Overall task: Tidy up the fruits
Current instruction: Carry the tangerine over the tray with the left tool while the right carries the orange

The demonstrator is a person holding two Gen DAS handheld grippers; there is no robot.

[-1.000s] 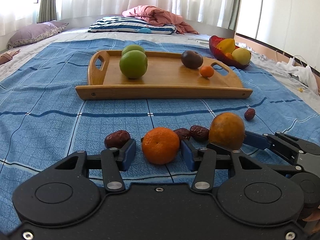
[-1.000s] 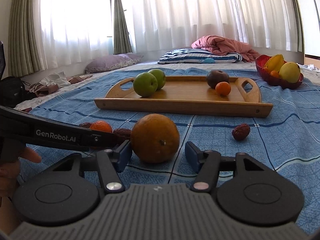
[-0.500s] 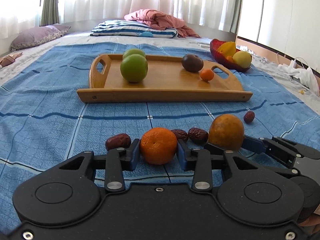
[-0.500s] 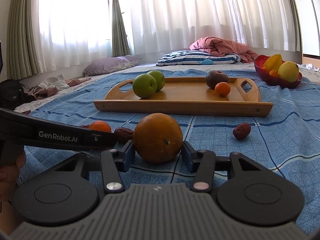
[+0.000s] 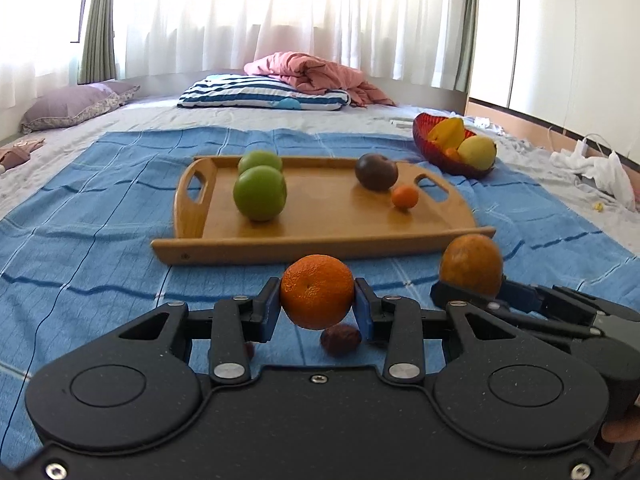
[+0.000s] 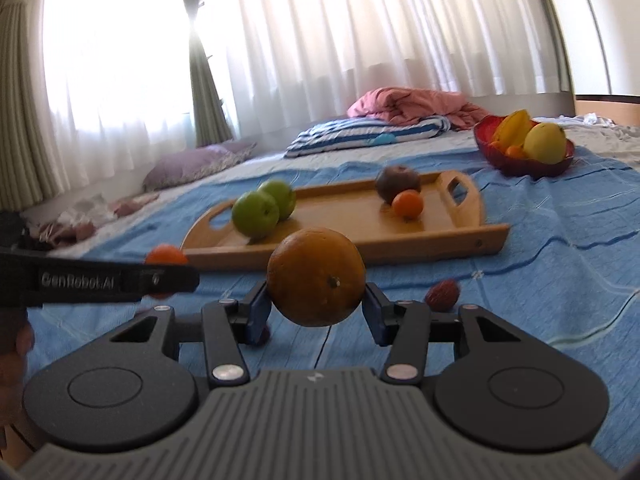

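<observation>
On blue bedspread (image 5: 100, 216) – wooden tray (image 5: 320, 220)

My left gripper (image 5: 317, 305) pinches a bright orange mandarin (image 5: 317, 297), lifted clear of the blue cloth. My right gripper (image 6: 316, 307) clamps a bigger, duller brownish orange (image 6: 316, 277), also raised. On the wooden tray (image 5: 320, 249) beyond, two green apples (image 5: 260, 193) sit touching at the left; a dark purple fruit (image 5: 376, 171) and a tiny orange (image 5: 405, 197) sit at the right. A wrinkled red date (image 5: 340, 339) lies on the cloth below the mandarin.
</observation>
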